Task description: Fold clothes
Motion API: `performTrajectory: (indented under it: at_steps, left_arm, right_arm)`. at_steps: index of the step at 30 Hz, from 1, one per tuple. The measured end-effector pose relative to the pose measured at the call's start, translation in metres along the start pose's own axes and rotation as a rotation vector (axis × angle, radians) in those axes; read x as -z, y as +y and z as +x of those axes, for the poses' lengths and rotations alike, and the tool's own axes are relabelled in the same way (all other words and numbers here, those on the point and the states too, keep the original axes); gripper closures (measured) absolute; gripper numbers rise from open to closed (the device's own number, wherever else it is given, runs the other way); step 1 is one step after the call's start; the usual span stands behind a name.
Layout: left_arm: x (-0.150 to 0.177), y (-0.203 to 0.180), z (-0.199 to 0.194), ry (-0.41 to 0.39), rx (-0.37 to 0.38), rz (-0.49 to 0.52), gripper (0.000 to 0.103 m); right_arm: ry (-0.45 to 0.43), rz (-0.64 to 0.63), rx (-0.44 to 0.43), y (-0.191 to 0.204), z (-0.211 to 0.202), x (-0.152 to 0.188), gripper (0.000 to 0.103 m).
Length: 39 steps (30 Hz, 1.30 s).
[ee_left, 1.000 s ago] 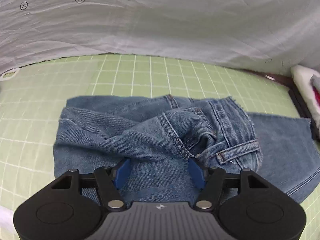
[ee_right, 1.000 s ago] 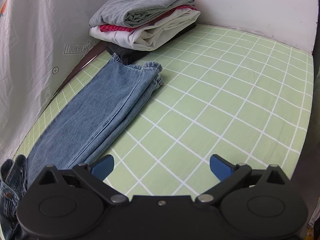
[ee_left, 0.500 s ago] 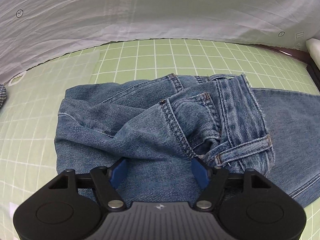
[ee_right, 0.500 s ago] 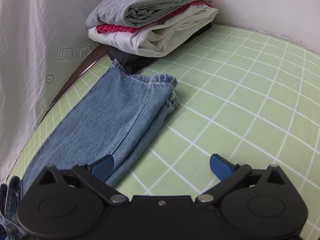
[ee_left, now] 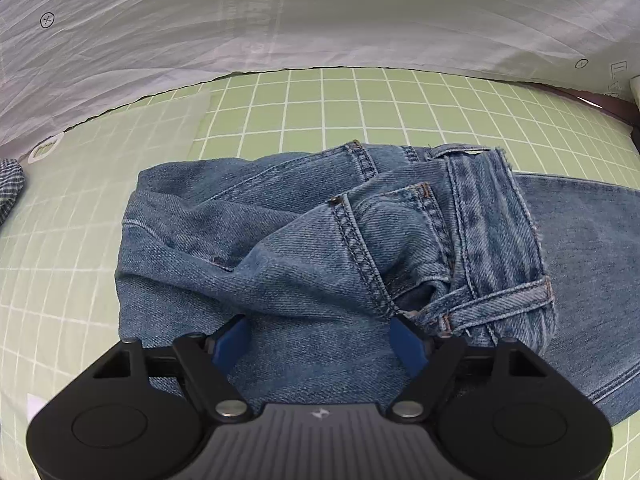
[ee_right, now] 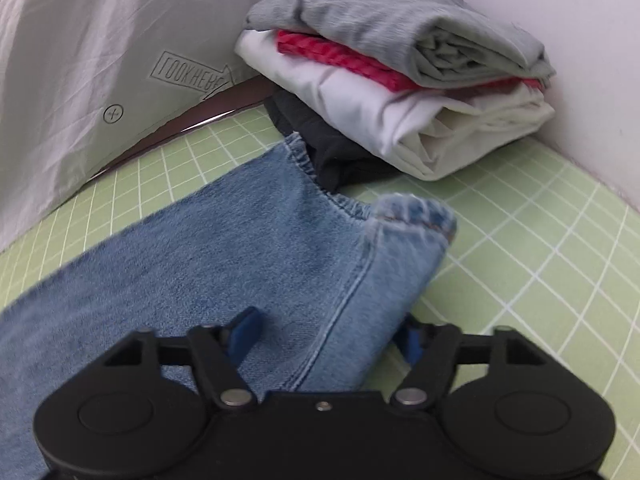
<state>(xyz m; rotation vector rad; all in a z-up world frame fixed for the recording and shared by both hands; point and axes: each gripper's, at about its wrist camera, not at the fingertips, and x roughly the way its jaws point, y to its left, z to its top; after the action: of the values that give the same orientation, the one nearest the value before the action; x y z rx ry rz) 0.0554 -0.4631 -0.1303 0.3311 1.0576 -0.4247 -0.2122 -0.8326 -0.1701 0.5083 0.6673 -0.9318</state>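
Observation:
A pair of blue jeans (ee_left: 320, 248) lies on the green grid mat (ee_left: 320, 104). Its bunched waistband and pocket end fill the left wrist view. My left gripper (ee_left: 320, 340) is open, its blue pads straddling a raised fold of denim near the waistband. In the right wrist view the jeans' legs (ee_right: 240, 264) stretch toward the hems (ee_right: 412, 216). My right gripper (ee_right: 326, 336) is open and sits low over the leg, one pad on the denim and one at its right edge.
A stack of folded clothes (ee_right: 400, 72), grey on red on white on black, stands at the mat's far corner touching the hems. A white sheet (ee_left: 320, 12) hangs along the back edge. A checked cloth (ee_left: 10, 184) peeks in at the far left.
The right gripper has moved forward and left from over bare mat onto the jeans' leg, nearer the hems. The left gripper has edged closer to the waistband. Both remain open.

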Motion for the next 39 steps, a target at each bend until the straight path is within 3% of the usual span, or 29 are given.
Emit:
performTrajectory:
  at_steps: [1, 2, 5, 10, 20, 25, 29, 31, 34, 39]
  left_arm:
    - [0.000, 0.001, 0.000, 0.000, 0.003, -0.005, 0.025]
    - [0.000, 0.001, 0.000, -0.001, 0.005, -0.008, 0.024]
    - [0.000, 0.001, 0.000, 0.000, 0.005, -0.010, 0.024]
    - [-0.001, 0.002, 0.001, 0.008, 0.013, -0.011, 0.024]
    - [-0.001, 0.006, 0.001, 0.000, 0.040, -0.005, 0.024]
    - [-0.001, 0.010, 0.001, -0.003, 0.059, 0.004, 0.024]
    - [0.001, 0.012, 0.001, -0.012, 0.073, 0.011, 0.024]
    - [0.002, 0.013, 0.001, -0.018, 0.078, 0.016, 0.024]
    - [0.004, 0.013, 0.001, -0.027, 0.079, 0.009, 0.024]
    - [0.003, 0.013, 0.001, -0.024, 0.083, 0.008, 0.024]
  right_arm:
    - [0.000, 0.012, -0.016, 0.000, 0.000, -0.001, 0.083]
    - [0.007, 0.041, -0.033, -0.001, 0.000, -0.003, 0.091]
    - [0.019, 0.068, -0.036, -0.001, -0.001, -0.007, 0.093]
    - [-0.063, 0.061, -0.090, 0.011, -0.029, -0.017, 0.093]
    - [-0.207, -0.234, -0.236, 0.105, -0.083, -0.020, 0.093]
    - [-0.146, -0.452, -0.310, 0.161, -0.087, 0.026, 0.093]
    - [0.047, -0.515, -0.289, 0.178, -0.063, 0.068, 0.090]
    - [0.046, -0.505, -0.278, 0.178, -0.067, 0.074, 0.087]
    - [0.047, -0.507, -0.272, 0.186, -0.072, 0.065, 0.071]
    - [0.017, -0.507, -0.342, 0.193, -0.093, 0.058, 0.053]
